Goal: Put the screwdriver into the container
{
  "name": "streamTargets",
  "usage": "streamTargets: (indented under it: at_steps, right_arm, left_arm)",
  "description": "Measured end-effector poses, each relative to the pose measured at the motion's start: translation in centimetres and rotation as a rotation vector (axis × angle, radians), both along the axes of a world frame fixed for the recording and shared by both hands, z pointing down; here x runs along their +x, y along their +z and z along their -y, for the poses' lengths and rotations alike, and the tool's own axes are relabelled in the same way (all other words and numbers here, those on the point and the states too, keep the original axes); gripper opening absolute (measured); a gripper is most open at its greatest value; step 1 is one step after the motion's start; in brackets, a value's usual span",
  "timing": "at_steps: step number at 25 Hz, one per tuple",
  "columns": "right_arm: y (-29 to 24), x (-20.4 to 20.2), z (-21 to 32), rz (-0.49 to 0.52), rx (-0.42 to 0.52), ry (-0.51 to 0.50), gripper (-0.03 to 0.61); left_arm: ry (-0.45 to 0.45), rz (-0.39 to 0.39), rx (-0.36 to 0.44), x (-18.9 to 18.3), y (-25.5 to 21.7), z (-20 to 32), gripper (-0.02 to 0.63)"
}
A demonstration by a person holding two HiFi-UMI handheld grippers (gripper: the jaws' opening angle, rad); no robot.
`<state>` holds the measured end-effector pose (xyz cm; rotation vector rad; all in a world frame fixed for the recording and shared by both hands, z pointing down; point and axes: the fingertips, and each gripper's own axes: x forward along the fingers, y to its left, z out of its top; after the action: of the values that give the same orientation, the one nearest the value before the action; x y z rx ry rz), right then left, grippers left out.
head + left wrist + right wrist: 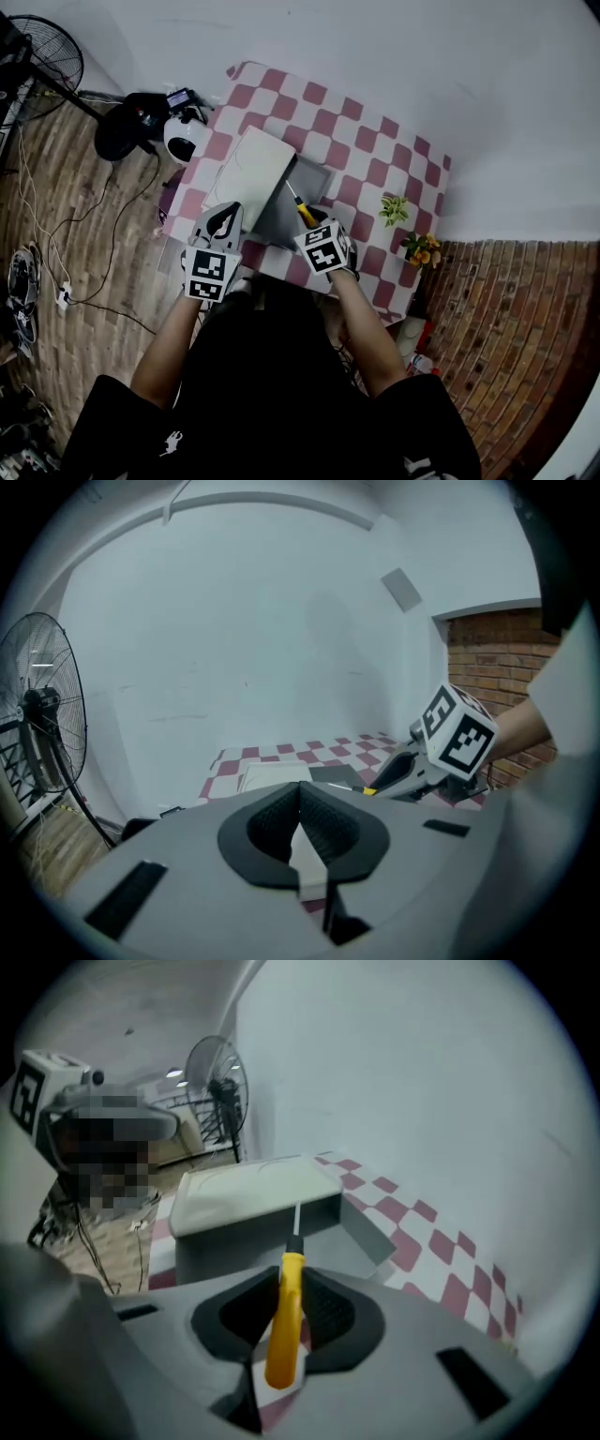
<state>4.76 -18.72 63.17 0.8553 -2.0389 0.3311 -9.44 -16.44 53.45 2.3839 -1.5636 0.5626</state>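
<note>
A yellow-handled screwdriver (305,213) (286,1321) is clamped in my right gripper (307,223) (288,1274), its thin shaft pointing at the grey container (317,177) (246,1243). The container stands on the pink-and-white checkered table (366,150), and its white lid (249,172) (247,1193) is swung open to the left. My left gripper (225,212) (300,797) hangs shut and empty over the table's near edge, just left of the container. In the left gripper view the right gripper (377,785) reaches in from the right with a bit of the yellow handle (368,790) showing.
Two small potted plants (394,208) (422,248) stand on the table's right side. On the floor to the left are a fan (42,56), a white round device (185,139) and loose cables (56,262). A white wall runs behind the table.
</note>
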Motion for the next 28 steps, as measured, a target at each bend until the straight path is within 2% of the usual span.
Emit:
streamTargets:
  at_steps: [3, 6, 12, 19, 25, 27, 28]
  right_arm:
    - [1.4, -1.4, -0.9, -0.135, -0.019, -0.178, 0.079]
    - [2.5, -2.1, -1.4, -0.240, -0.014, -0.302, 0.080]
    - [3.5, -3.5, -2.4, -0.336, 0.001, -0.503, 0.080]
    - [3.9, -4.1, -4.4, -0.355, 0.030, -0.702, 0.080]
    - [3.6, -4.7, -6.1, -0.312, 0.014, -0.829, 0.080]
    - [3.4, -4.9, -6.3, -0.290, 0.020, -0.839, 0.084]
    - [3.1, -4.9, -6.1, -0.271, 0.020, -0.823, 0.105]
  left_arm:
    - [-0.023, 0.008, -0.002, -1.0, -0.1, -0.3, 0.003]
    - [-0.031, 0.015, -0.006, -1.4, 0.0, -0.5, 0.003]
    - [-0.025, 0.025, -0.018, -1.2, 0.4, -0.4, 0.003]
    - [0.000, 0.043, -0.019, -0.5, 0.4, -0.6, 0.003]
    - [0.013, 0.053, -0.017, -0.5, 0.4, -1.2, 0.003]
    - [0.018, 0.054, -0.014, -0.3, 0.4, -1.2, 0.003]
    - [0.022, 0.053, -0.013, -0.3, 0.3, -1.2, 0.003]
